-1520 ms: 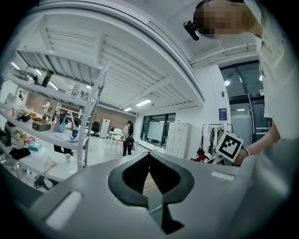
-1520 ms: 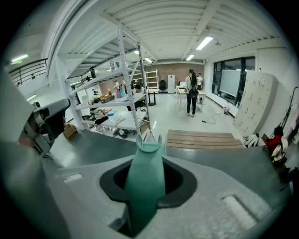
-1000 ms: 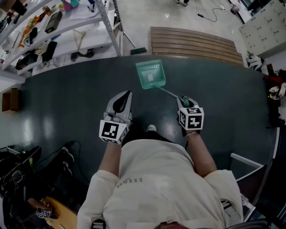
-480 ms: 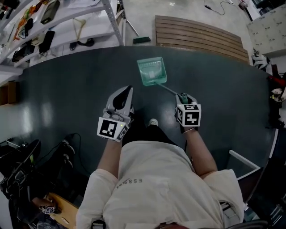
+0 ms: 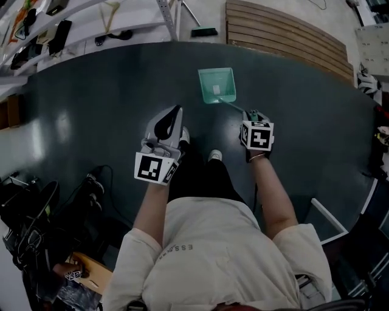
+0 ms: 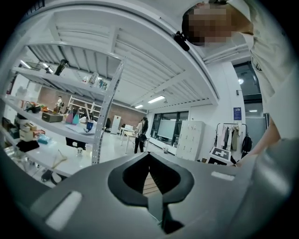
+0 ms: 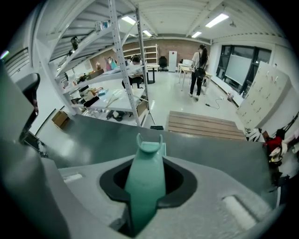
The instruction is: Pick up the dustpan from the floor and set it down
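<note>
Firmly clamped by its thick teal handle (image 7: 145, 179), the dustpan (image 5: 217, 85) sits just above the middle of the head view, with its pan over the dark floor (image 5: 91, 115). Whether it touches that floor or hangs just off it cannot be told. A thin rod runs from the pan down and to the right into the right gripper (image 5: 251, 116), so the pan lies up and to the left of the tool. In the right gripper view the handle fills the gap between the jaws, which press on it from both sides, and its forked end pokes out beyond them in the centre of the frame.

A small white label (image 5: 216, 90) sits in the middle of the pan, its print too small to read. Each gripper carries a marker cube (image 5: 258, 135) with black-and-white squares and no letters. The person's pale shirt (image 5: 200, 243), at the bottom of the head view, shows the letters "ESS" beside smaller print that stays illegible.

Left of centre, the left gripper (image 5: 176, 112) has its jaws together on nothing, well apart from the dustpan. A slatted wooden platform (image 5: 285, 30) lies at upper right, and white shelving (image 5: 91, 18) at upper left.
</note>
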Tool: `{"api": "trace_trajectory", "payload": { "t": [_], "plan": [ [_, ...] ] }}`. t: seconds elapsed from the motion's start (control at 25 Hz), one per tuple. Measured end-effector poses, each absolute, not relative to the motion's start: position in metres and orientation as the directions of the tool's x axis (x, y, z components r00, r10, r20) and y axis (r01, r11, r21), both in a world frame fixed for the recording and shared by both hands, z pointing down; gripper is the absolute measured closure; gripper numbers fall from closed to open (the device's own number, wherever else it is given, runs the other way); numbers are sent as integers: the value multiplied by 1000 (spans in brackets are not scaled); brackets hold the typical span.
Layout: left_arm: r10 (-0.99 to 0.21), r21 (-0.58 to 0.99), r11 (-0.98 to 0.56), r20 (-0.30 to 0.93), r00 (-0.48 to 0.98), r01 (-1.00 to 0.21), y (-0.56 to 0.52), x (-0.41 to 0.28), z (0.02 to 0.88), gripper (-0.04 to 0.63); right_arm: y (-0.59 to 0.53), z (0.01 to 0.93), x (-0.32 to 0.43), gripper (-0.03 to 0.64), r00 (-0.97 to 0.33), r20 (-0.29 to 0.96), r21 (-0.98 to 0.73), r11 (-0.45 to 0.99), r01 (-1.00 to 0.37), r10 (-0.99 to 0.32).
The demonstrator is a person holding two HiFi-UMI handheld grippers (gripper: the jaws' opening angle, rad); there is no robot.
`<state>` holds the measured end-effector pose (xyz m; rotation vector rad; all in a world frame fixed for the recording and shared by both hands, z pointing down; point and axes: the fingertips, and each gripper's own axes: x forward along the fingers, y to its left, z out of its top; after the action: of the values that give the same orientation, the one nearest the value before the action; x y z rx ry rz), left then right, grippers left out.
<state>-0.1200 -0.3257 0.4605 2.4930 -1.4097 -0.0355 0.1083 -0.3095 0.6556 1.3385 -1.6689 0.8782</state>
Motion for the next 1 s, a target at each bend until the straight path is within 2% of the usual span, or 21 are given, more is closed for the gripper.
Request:
{"api": "trace_trajectory", "payload": {
  "t": [0.24, 0.48, 1.0],
  "plan": [
    [-847, 268, -463, 148, 511, -845, -359, -135, 506, 584, -343, 721, 87, 541, -71, 927, -7, 173, -985, -369],
    [-809, 303, -492, 186, 557, -816, -377, -124, 535, 584, -358, 763, 76, 541, -43, 946, 4, 146, -989, -320],
    [-775, 322, -500, 248, 581, -804, -384, -133, 574, 584, -360, 791, 53, 538, -80, 931, -36, 129, -991, -357]
  ]
}}
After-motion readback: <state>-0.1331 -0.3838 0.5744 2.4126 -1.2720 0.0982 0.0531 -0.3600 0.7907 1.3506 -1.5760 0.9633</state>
